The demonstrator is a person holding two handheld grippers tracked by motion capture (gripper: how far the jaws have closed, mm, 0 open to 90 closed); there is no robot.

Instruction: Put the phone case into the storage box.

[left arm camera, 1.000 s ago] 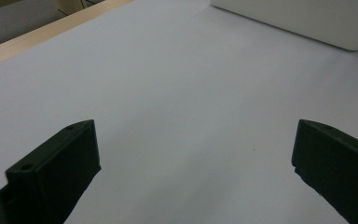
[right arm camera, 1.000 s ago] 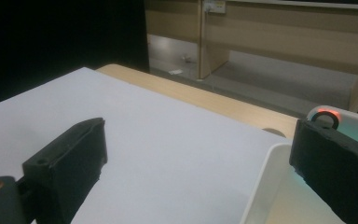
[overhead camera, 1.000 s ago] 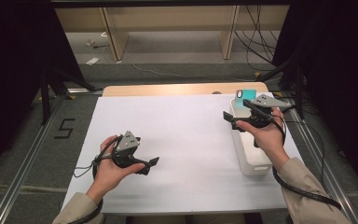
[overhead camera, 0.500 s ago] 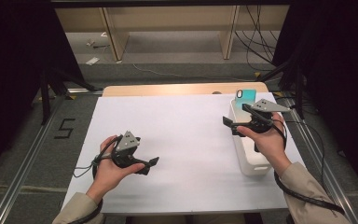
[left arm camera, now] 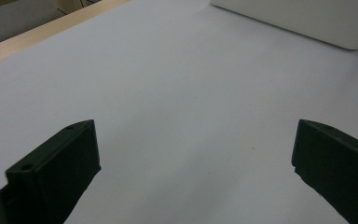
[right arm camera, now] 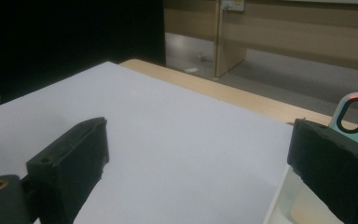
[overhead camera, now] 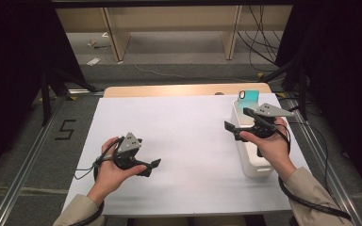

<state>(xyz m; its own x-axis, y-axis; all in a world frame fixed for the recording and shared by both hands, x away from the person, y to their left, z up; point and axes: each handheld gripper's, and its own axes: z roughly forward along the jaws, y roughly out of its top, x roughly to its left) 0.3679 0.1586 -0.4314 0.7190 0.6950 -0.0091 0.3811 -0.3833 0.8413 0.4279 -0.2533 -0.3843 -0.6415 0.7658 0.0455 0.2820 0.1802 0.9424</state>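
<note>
A: Where is the phone case (overhead camera: pixel 248 95) found?

B: It is seen standing upright at the far end of the white bin (overhead camera: pixel 254 162), at the right edge of the table (overhead camera: pixel 188 141). Nothing grips it yet. The right gripper (overhead camera: pixel 238 123) is held above the bin, just short of the case, with its jaws spread wide and empty.

A: So how much is judged done?

B: Very little, it seems. The reach appears begun; the grasp and whatever lift follows are left. The left gripper (overhead camera: pixel 152 165) is held low over the bare sheet, well apart from the bin, jaws likewise wide and empty.

A: What is added by the gripper views?

B: In the right gripper view the case (right arm camera: pixel 356 116) is shown close, behind the right-hand jaw, with its oval camera cut-out plain. In the left gripper view the bin (left arm camera: pixel 303 21) is caught from the side, which the high view does not give.
</note>
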